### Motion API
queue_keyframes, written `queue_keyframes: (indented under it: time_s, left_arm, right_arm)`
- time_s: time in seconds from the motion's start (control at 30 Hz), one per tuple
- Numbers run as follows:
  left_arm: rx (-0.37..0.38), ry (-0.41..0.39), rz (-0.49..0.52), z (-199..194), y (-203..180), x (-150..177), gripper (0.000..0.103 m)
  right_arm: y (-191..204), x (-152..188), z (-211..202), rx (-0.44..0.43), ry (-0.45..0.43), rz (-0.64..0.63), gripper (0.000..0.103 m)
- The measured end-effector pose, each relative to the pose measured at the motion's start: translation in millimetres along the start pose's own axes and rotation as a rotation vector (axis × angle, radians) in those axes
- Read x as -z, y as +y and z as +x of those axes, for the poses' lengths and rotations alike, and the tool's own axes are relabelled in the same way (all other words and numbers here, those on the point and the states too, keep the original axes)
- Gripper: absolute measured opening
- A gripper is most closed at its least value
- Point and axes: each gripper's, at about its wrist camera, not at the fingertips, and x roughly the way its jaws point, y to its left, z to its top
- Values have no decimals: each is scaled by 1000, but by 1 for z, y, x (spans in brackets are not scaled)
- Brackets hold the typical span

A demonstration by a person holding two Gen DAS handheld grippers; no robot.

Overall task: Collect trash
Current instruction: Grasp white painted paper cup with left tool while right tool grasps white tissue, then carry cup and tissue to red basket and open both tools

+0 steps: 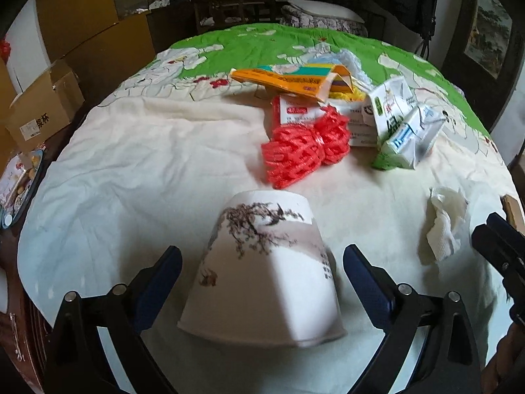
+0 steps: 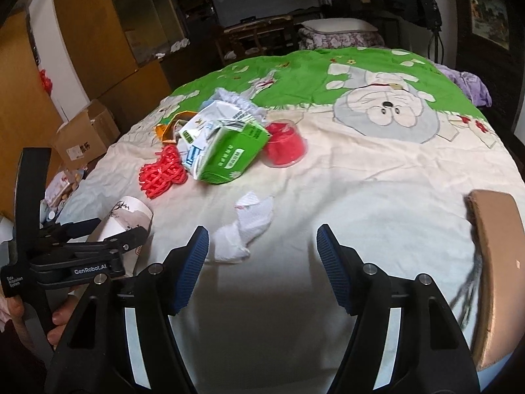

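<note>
Both wrist cameras are looking low and forward across the bed (image 1: 131,164), toward the far wall. The left view is sitting close over the cup (image 1: 262,269) at lower centre. The right view is looking from further right, catching the left gripper (image 2: 108,229) at lower left. Both are sharing the red net (image 1: 305,144) and tissue (image 2: 246,229).

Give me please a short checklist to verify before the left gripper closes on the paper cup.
1. Left gripper open: ok.
2. Paper cup between its fingers: ok.
3. Fingers touching the cup: cannot tell.
4. Cup lying on its side on the blanket: ok.
5. Right gripper open, holding nothing: ok.
6. Crumpled tissue apart from the cup: ok.
</note>
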Motion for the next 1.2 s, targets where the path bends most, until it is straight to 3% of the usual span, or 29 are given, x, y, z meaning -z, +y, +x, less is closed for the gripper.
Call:
queue_keyframes:
  time_s: [0.07, 0.47, 0.53, 0.6, 0.7, 0.9, 1.2]
  left_arm:
    - [26, -1, 0, 1, 4, -1, 76]
    - [42, -75, -11, -22, 18, -3, 75]
    - [37, -81, -17, -25, 20, -3, 75]
    - [34, -87, -24, -29, 22, -3, 75]
    - [27, -93, -22, -33, 23, -2, 75]
    - [22, -116, -43, -52, 34, 1, 75]
    - [-28, -191, -112, -114, 73, 25, 75]
  right_arm:
    - [3, -2, 7, -3, 9, 0, 69]
    - [17, 1, 38, 31, 72, -12, 66]
    - [20, 1, 36, 35, 70, -22, 57]
    - [20, 1, 36, 28, 77, -16, 38]
    - [18, 1, 34, 27, 77, 1, 26]
    - [26, -7, 3, 5, 16, -15, 24]
    - [58, -12, -51, -83, -57, -60, 24]
